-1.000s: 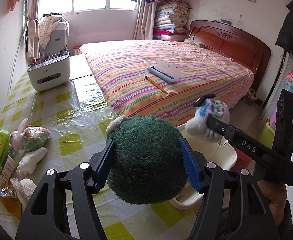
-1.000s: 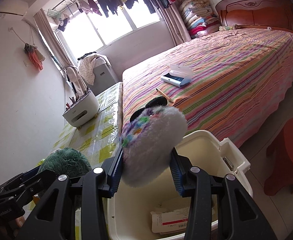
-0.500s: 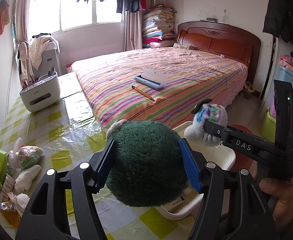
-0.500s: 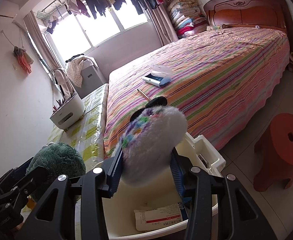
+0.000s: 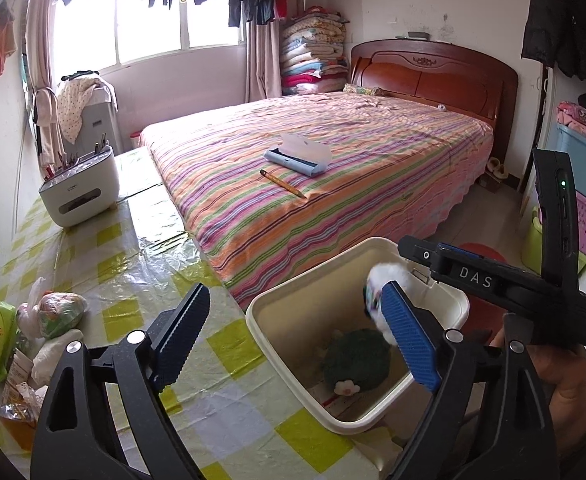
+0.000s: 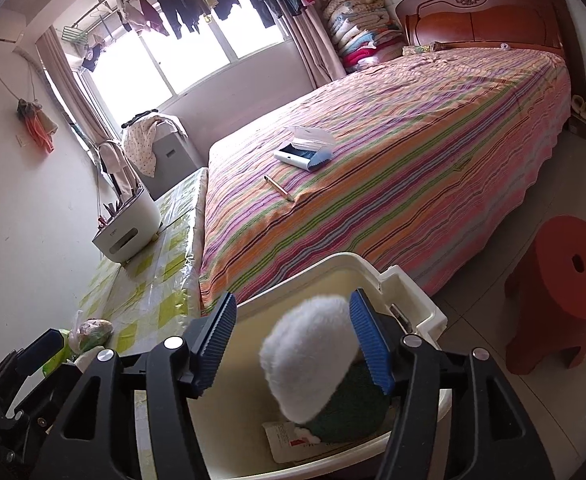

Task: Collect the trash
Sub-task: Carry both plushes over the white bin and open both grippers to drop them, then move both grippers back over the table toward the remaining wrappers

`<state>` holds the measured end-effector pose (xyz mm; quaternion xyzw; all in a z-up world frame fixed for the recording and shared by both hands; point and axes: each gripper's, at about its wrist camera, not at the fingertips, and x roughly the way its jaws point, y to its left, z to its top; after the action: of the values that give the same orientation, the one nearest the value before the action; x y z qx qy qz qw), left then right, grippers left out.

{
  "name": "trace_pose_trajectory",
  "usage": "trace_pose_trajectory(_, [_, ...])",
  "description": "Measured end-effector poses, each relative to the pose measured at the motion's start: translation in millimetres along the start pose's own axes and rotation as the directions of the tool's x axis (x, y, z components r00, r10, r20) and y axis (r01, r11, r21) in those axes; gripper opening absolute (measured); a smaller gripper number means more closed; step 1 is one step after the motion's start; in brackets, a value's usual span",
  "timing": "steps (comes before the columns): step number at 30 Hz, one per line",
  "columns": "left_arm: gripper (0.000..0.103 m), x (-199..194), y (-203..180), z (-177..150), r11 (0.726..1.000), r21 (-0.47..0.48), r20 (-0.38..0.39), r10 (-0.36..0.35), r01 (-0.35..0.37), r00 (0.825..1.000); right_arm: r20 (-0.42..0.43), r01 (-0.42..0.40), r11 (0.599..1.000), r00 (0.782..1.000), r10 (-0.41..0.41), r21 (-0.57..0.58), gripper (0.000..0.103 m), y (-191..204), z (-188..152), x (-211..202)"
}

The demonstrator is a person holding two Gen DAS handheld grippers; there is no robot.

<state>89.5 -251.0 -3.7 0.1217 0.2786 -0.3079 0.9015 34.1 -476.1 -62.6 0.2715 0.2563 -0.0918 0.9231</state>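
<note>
A cream bin [image 5: 277, 304] stands beside the table; it also shows in the right wrist view [image 6: 333, 268]. A green plush ball [image 5: 357, 360] lies in its bottom, seen too in the right wrist view [image 6: 353, 408]. A white plush toy [image 6: 309, 356] is blurred in mid-air just below my open right gripper [image 6: 293, 344], falling into the bin; it shows in the left wrist view [image 5: 381, 284]. My left gripper [image 5: 293, 340] is open and empty above the bin's near edge. Wrapped trash [image 5: 53, 312] lies on the table at left.
A white pen holder box [image 5: 79, 188] sits at the table's far end. The striped bed [image 5: 333, 160] carries a pencil case [image 5: 297, 156] and a pencil [image 5: 283, 184]. A red stool [image 6: 557, 292] stands on the floor to the right of the bin.
Both grippers opened. The green ball dropped from the left gripper into the bin. The white plush left the right gripper and is falling.
</note>
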Motion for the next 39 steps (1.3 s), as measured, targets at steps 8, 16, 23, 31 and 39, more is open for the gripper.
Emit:
trace_pose_trajectory(8, [0.087,-7.3,15.3,3.4,0.998,-0.056,0.000,0.000,0.000,1.000,-0.006,-0.020,1.000,1.000,0.020,0.002,0.063,6.2,0.1,1.2])
trace_pose_trajectory(16, [0.087,-13.3,38.7,4.4,0.990,-0.140,-0.011,0.009,-0.010,1.000,-0.013,-0.057,0.998,0.998,0.057,-0.006,0.063,23.3,-0.3,5.0])
trace_pose_trajectory(23, [0.087,-19.8,56.3,1.0,0.981,-0.192,-0.026,0.032,-0.036,0.999,-0.030,-0.109,0.993,0.994,0.108,-0.039,0.063,50.2,-4.1,10.1])
trace_pose_trajectory(31, [0.087,-41.0,83.6,-8.6,0.969,-0.234,-0.038,0.072,-0.079,0.997,-0.064,-0.169,0.980,0.985,0.163,-0.101,0.063,86.7,-12.8,17.9])
trace_pose_trajectory(39, [0.087,-75.5,132.9,-34.2,0.956,-0.253,-0.072,0.136,-0.150,0.988,-0.114,-0.227,0.961,0.971,0.211,-0.155,0.063,119.3,-26.6,26.4])
